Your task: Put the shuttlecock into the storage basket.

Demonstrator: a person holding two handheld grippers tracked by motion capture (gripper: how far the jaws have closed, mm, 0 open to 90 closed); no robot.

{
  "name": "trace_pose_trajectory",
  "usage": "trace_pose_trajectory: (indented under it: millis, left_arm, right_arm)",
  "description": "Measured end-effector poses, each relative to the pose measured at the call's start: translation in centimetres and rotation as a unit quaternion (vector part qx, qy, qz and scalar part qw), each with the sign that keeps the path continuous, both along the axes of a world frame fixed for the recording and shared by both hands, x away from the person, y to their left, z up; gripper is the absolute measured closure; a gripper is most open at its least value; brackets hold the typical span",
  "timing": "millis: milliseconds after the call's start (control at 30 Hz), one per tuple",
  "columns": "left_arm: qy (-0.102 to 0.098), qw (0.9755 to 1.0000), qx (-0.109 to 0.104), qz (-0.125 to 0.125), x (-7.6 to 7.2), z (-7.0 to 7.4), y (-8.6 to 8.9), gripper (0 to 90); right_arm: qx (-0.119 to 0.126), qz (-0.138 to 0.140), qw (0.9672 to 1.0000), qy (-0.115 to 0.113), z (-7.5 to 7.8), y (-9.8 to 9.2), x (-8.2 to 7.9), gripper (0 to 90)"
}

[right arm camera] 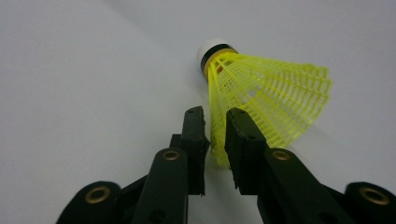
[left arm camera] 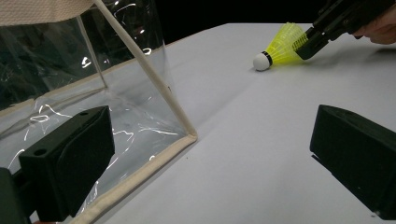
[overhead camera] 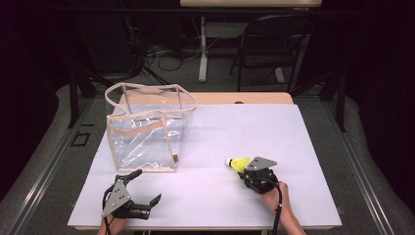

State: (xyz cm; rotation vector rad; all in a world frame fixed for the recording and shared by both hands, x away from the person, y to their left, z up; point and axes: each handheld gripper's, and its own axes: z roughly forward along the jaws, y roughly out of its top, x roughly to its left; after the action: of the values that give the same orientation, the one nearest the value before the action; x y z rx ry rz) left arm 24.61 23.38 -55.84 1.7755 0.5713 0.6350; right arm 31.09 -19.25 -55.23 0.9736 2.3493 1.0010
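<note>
High view: the counter [overhead camera: 205, 196] carries a flat, pale lavender sheet over a wooden top whose far edge shows bare. Dark floor surrounds it, with a folding chair [overhead camera: 274, 44] and loose cables beyond the far edge.

Right gripper [overhead camera: 247, 169]: jaws narrow, set on either side of the skirt rim of the yellow shuttlecock [overhead camera: 239, 163]; whether the pads press on the mesh cannot be told. The shuttlecock lies on its side directly ahead of these jaws, white cork pointing away from them.

Left gripper [overhead camera: 147, 188]: jaws wide, nothing between them. The clear bag [overhead camera: 147, 129] with beige trim stands just ahead of these jaws; in the left gripper view its near corner [left arm camera: 191, 136] lies between them, farther out.
</note>
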Motion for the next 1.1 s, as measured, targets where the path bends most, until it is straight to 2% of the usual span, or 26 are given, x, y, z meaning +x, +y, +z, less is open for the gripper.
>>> trace_pose_trajectory:
  millis: [433,1100]
  left_arm:
    - [0.0,1.0,0.0,0.001,0.0,0.0,0.1,0.0]
    - [-0.002,1.0,0.002,0.001,0.0,0.1,0.1,0.0]
  right_arm:
    - [-0.02,0.006,0.9997,-0.016,-0.1,0.1,-0.2,87.9]
    - [-0.016,0.014,0.9989,-0.042,1.3,0.2,-0.9,88.9]
